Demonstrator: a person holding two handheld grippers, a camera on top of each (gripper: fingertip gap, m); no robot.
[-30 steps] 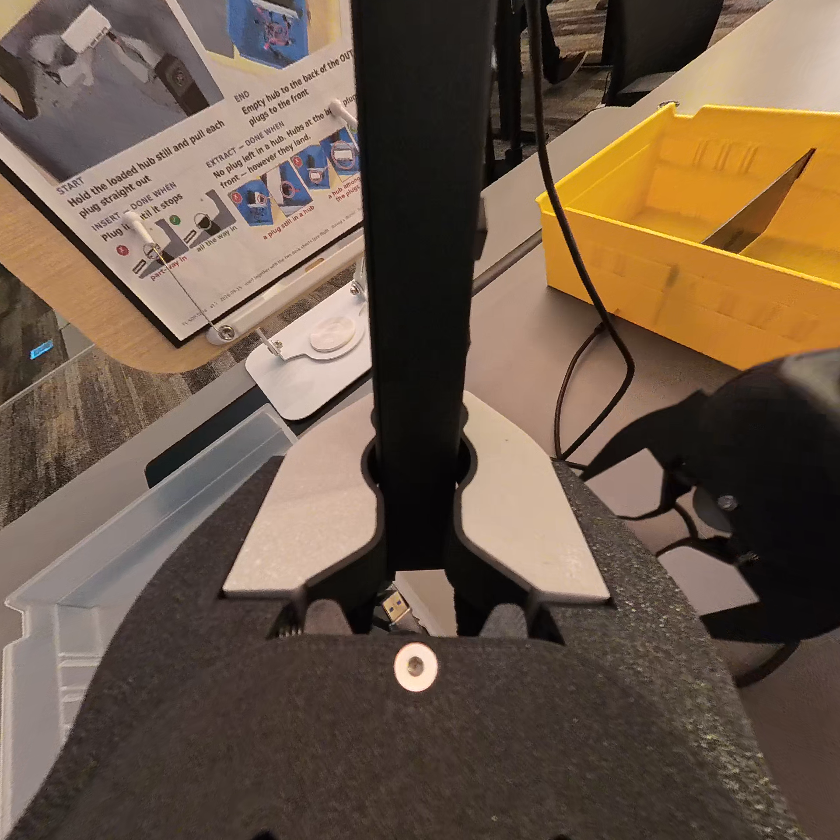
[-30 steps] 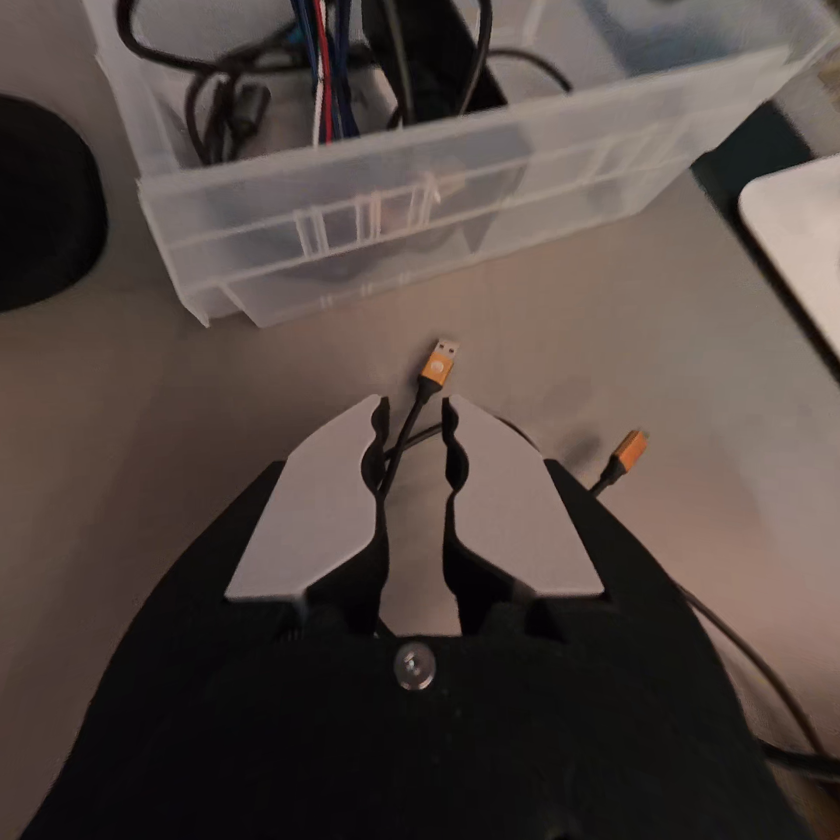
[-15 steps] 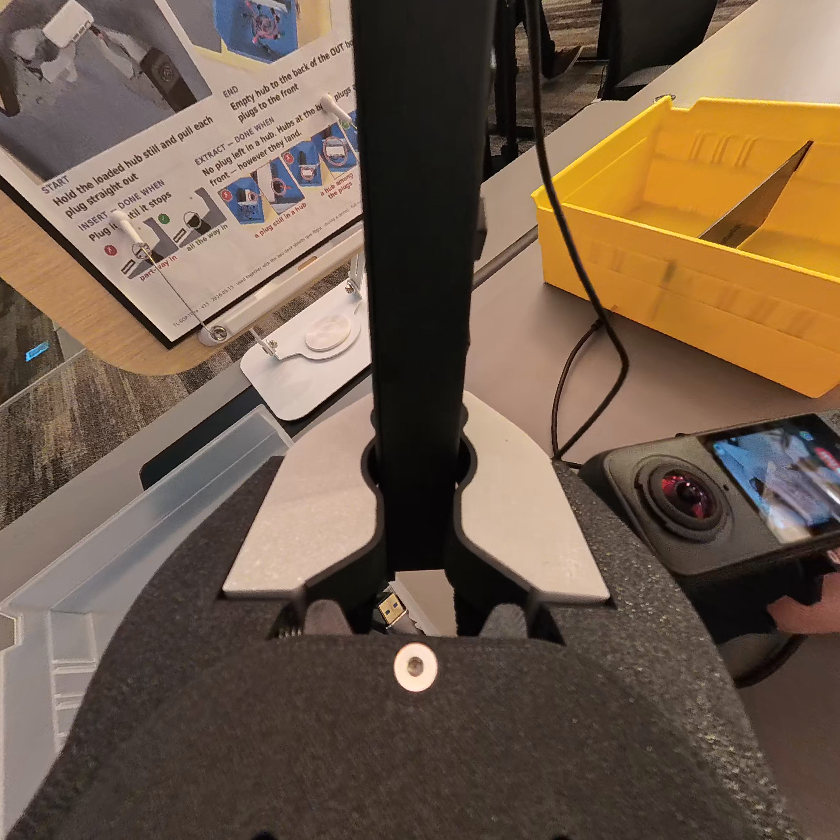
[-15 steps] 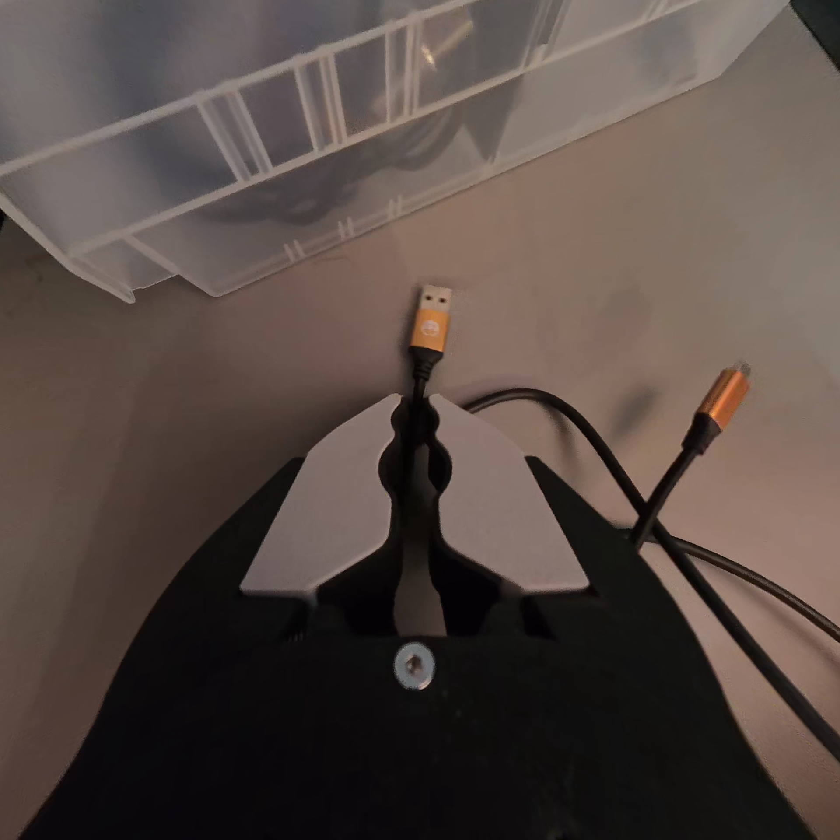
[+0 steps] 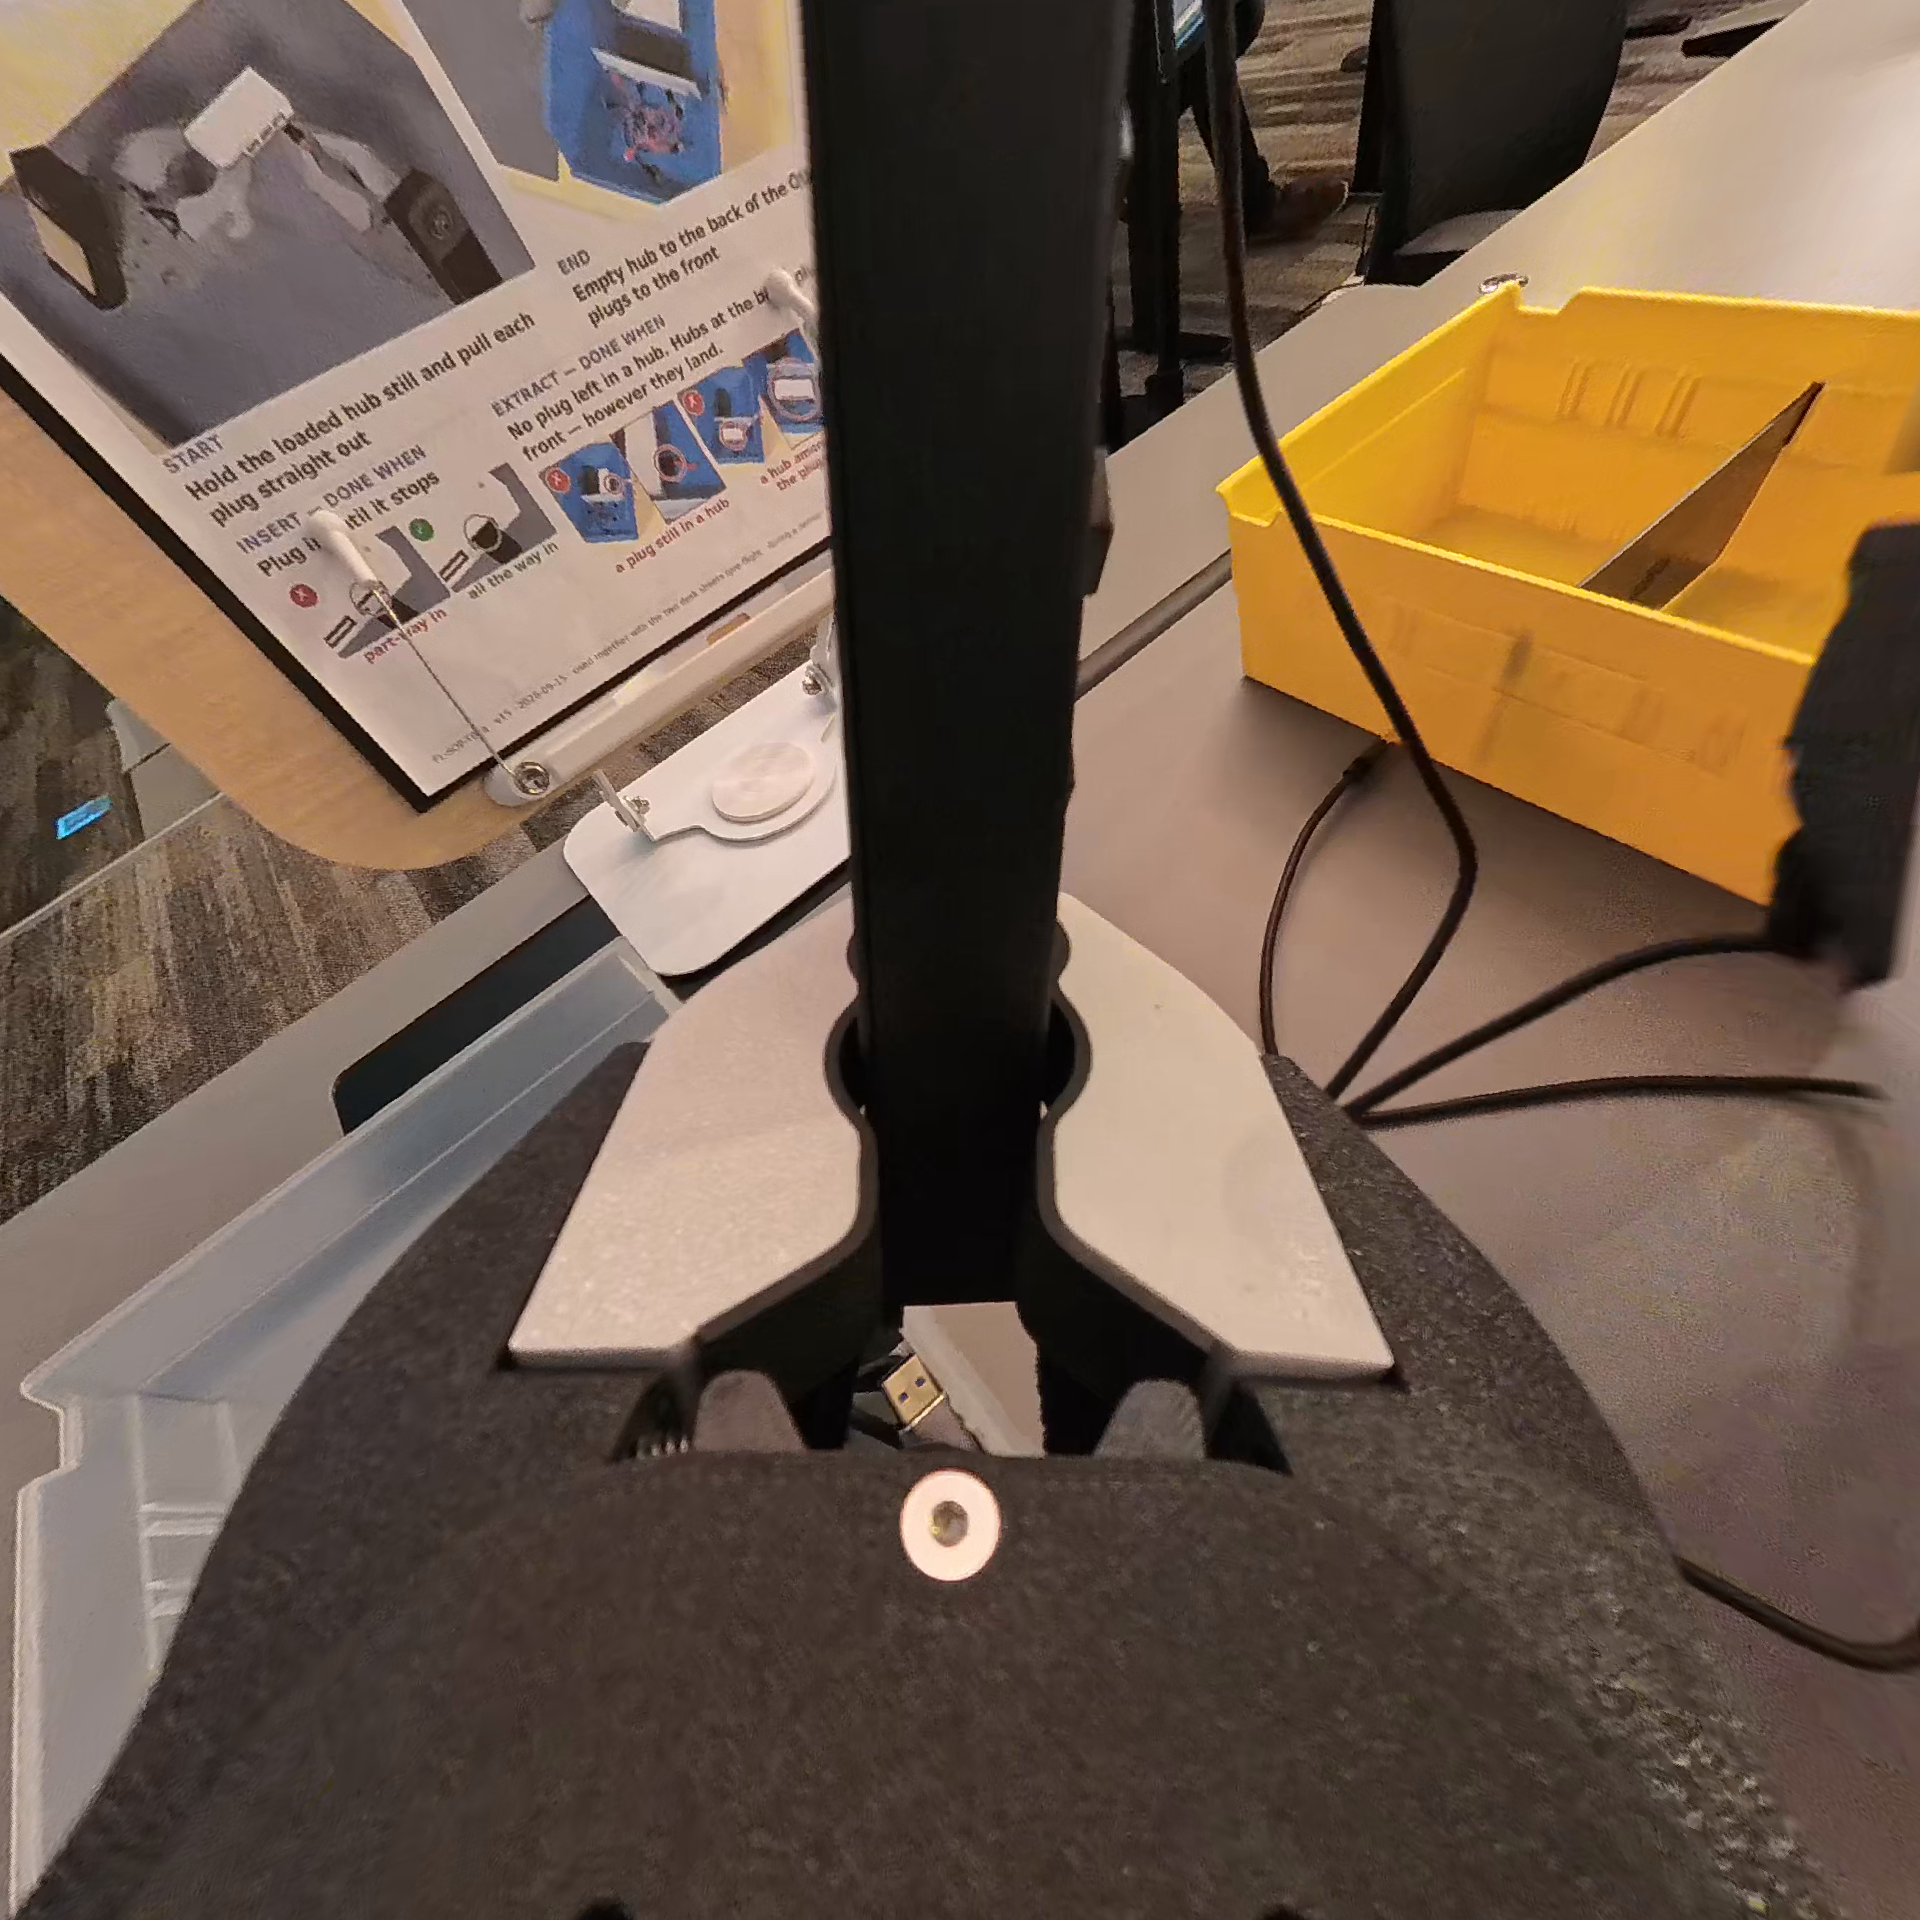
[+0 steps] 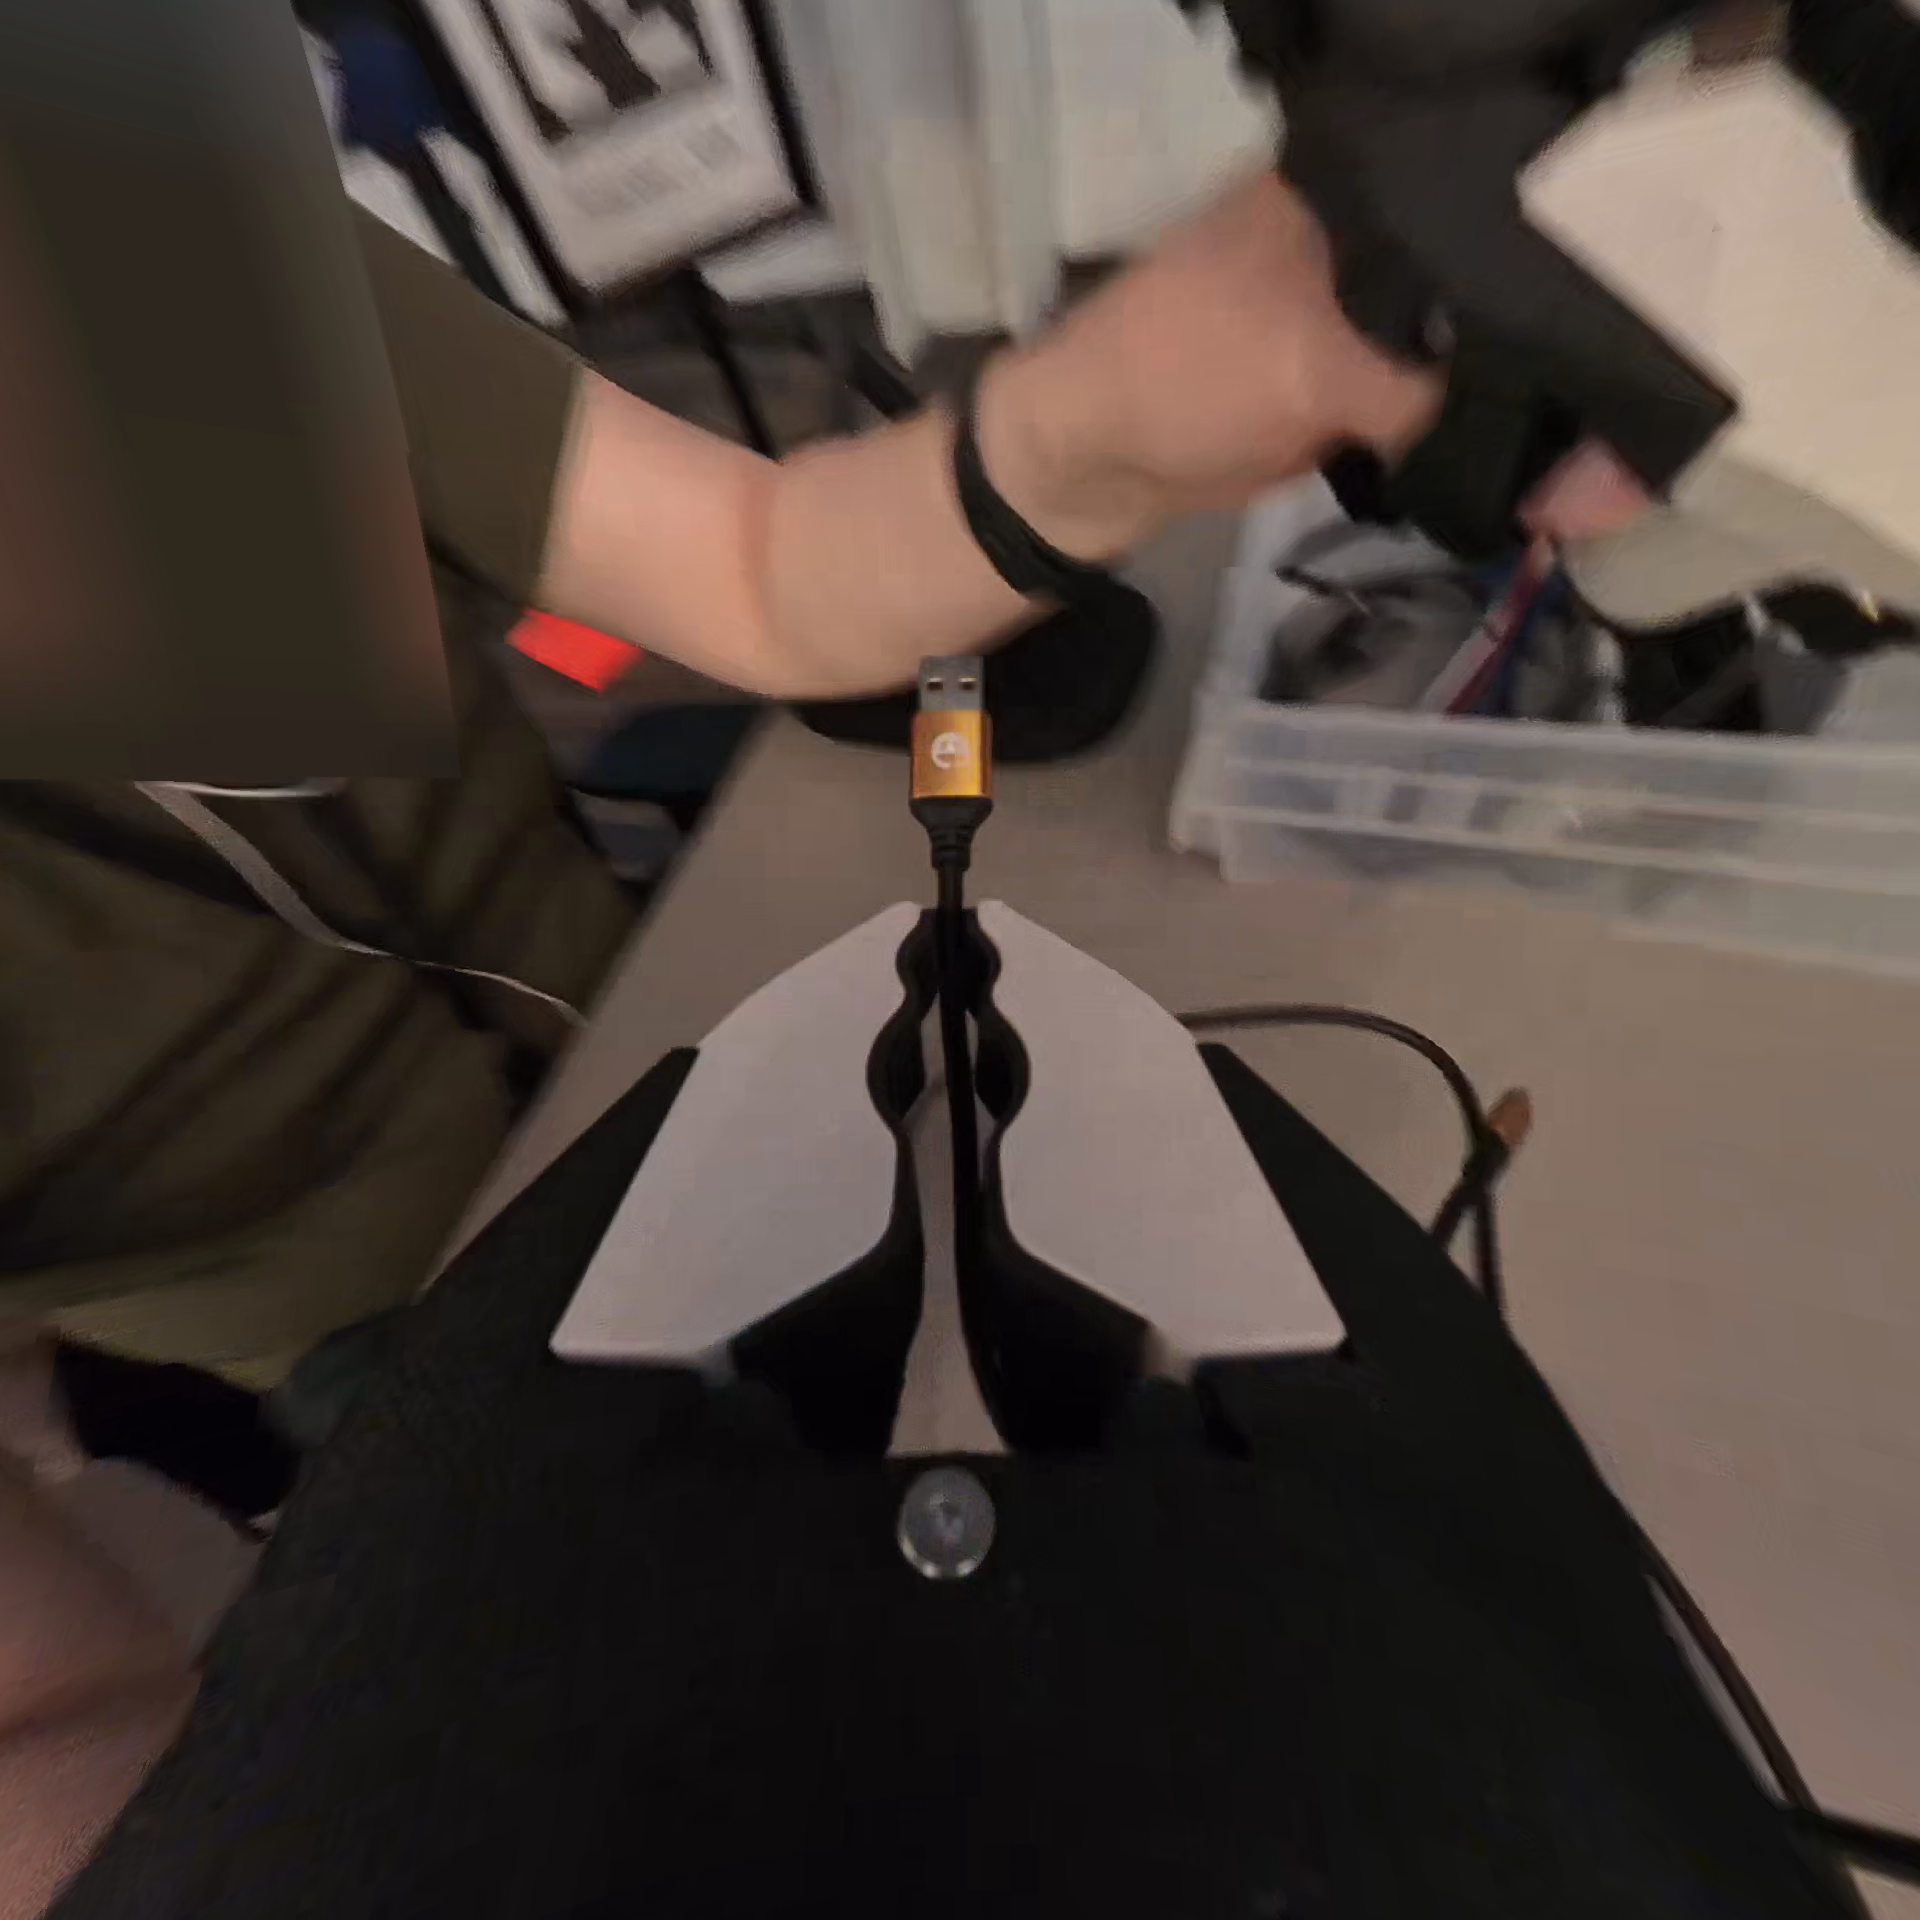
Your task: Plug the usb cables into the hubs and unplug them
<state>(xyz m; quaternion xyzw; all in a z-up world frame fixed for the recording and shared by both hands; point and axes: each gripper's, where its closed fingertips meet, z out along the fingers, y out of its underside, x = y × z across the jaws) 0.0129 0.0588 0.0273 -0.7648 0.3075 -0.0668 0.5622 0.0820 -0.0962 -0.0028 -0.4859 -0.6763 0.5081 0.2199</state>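
My left gripper [image 5: 956, 935] is shut on a long black hub [image 5: 951, 520], which stands up between the fingers and fills the middle of the left wrist view. A silver USB plug [image 5: 914, 1397] shows under the hub's near end. My right gripper [image 6: 948, 909] is shut on the black cable just behind an orange USB plug [image 6: 949, 748]. The plug is held off the table and points forward toward a person's forearm [image 6: 831, 540]. The cable's other orange plug [image 6: 1507, 1117] lies on the table to the right.
A clear plastic bin [image 6: 1558, 790] with several cables stands on the grey table; its rim shows in the left wrist view [image 5: 312, 1247]. A yellow divided bin [image 5: 1507, 665] sits at the right, an instruction sheet [image 5: 364, 364] on a stand at the left. Black cables [image 5: 1455, 1039] trail across the table. My hands' fingertips stand some 15 cm from each other.
My right gripper shut on the cable behind the orange plug, lifted it off the table and swung left toward the person's arm. My left gripper kept holding the hub almost still.
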